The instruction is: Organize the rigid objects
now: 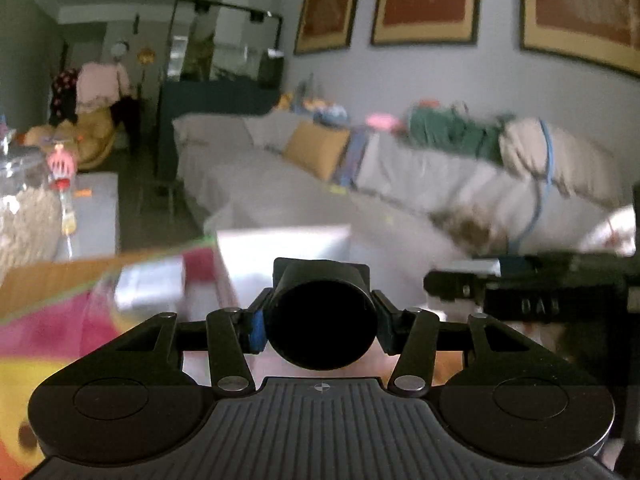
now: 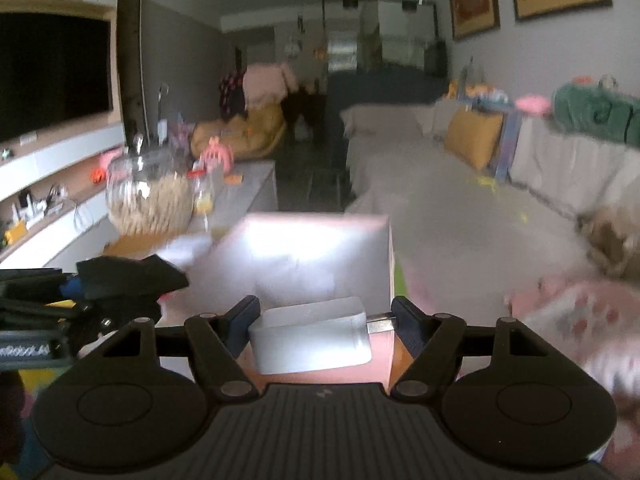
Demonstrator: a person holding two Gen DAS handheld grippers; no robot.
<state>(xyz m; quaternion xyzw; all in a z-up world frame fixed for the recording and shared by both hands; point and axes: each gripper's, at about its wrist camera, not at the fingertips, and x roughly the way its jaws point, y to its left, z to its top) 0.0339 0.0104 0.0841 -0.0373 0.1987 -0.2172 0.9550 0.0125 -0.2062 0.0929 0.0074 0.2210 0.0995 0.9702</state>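
Note:
In the left wrist view my left gripper [image 1: 320, 314] is shut on a black cylinder [image 1: 324, 332] whose round end faces the camera. The fingers [image 1: 256, 322] press on both of its sides. In the right wrist view my right gripper [image 2: 326, 318] is shut on a translucent white rectangular block [image 2: 308, 340]. A short metal piece [image 2: 380, 325] sticks out of the block towards the right finger. Each gripper shows at the edge of the other's view: the right gripper [image 1: 460, 286] at the right, the left gripper [image 2: 160, 280] at the left. Both views are blurred.
A white box [image 2: 312, 248] stands just ahead of both grippers. A pink and yellow mat [image 1: 48, 332] lies at the lower left. A glass jar [image 2: 148, 200] and a bottle [image 2: 204, 196] stand on a low table at the left. A grey sofa [image 2: 460, 208] fills the right.

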